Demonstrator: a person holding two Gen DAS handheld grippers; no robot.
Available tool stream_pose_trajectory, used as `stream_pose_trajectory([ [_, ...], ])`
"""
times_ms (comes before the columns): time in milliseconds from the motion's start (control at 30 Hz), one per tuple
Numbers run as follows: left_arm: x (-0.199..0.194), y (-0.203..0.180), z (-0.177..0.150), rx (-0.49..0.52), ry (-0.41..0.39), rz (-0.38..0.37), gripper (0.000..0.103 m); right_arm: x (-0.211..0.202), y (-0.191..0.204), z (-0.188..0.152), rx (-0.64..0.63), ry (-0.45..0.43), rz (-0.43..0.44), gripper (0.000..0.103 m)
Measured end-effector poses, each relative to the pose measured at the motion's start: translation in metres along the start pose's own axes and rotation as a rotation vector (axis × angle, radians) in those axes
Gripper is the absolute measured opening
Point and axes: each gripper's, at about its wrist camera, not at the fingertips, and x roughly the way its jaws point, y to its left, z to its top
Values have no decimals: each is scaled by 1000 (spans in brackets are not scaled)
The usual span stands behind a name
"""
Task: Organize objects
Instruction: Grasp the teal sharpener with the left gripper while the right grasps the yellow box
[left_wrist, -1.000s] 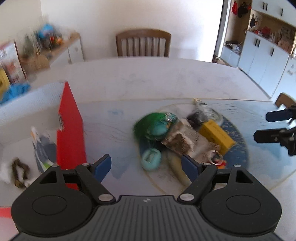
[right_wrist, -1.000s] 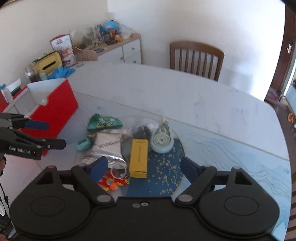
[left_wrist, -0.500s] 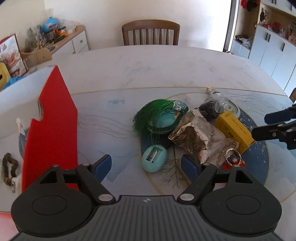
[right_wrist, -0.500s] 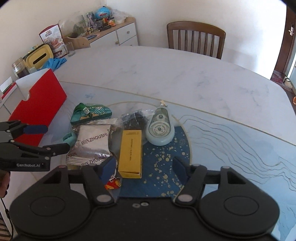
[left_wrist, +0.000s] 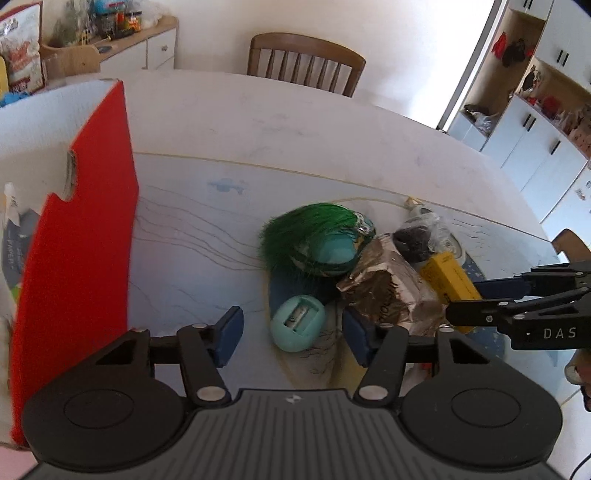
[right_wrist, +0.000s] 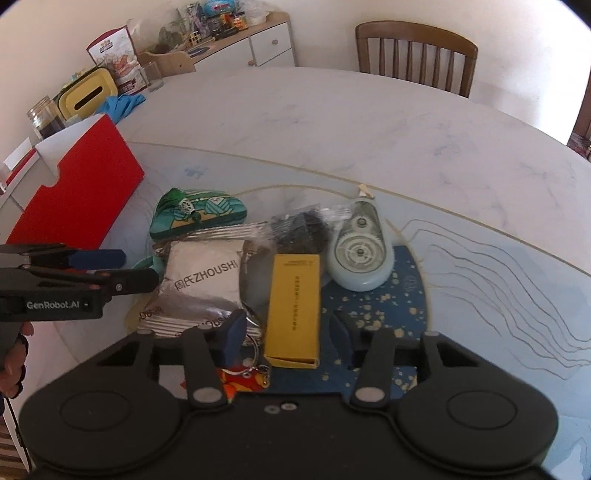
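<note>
Two grippers hovering over a heap of small things on a table.

The table (right_wrist: 332, 122) is carrying a red box (left_wrist: 77, 258) at its left, standing well apart from the heap. The foil pack (right_wrist: 201, 284) is lying in the heap's middle, touching the yellow box (right_wrist: 293, 310) on its right; the green pouch (right_wrist: 199, 214) is sitting behind the pack, and the tape roller (right_wrist: 360, 254) is lying just beyond the yellow box, beside a dark clear bag (right_wrist: 303, 229). The left gripper (left_wrist: 291, 332) is hanging with its jaws apart on either side of the teal sharpener (left_wrist: 298, 322), not touching it. The right gripper (right_wrist: 288, 332) is standing with its jaws apart astride the near end of the yellow box, a keyring (right_wrist: 247, 373) lying just beneath.
</note>
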Motion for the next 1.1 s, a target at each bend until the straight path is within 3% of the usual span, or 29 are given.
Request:
stream_pose_trajectory([
  [300,11,-12,-3,79,13,30,53,6,3,4,-8,12,-13,44],
  [433,13,-16,-2,98,16,24,33,9,4,3,0,12,-30,38],
  [500,13,-19,-2,108,14,23,33,8,3,3,4,9,-41,31],
  [567,11,-23,-4,125,8,25,33,7,0,0,14,10,-37,30],
  [1100,-35,-28,0,86,-48,16,33,-46,8,-8,7,-78,-36,28],
])
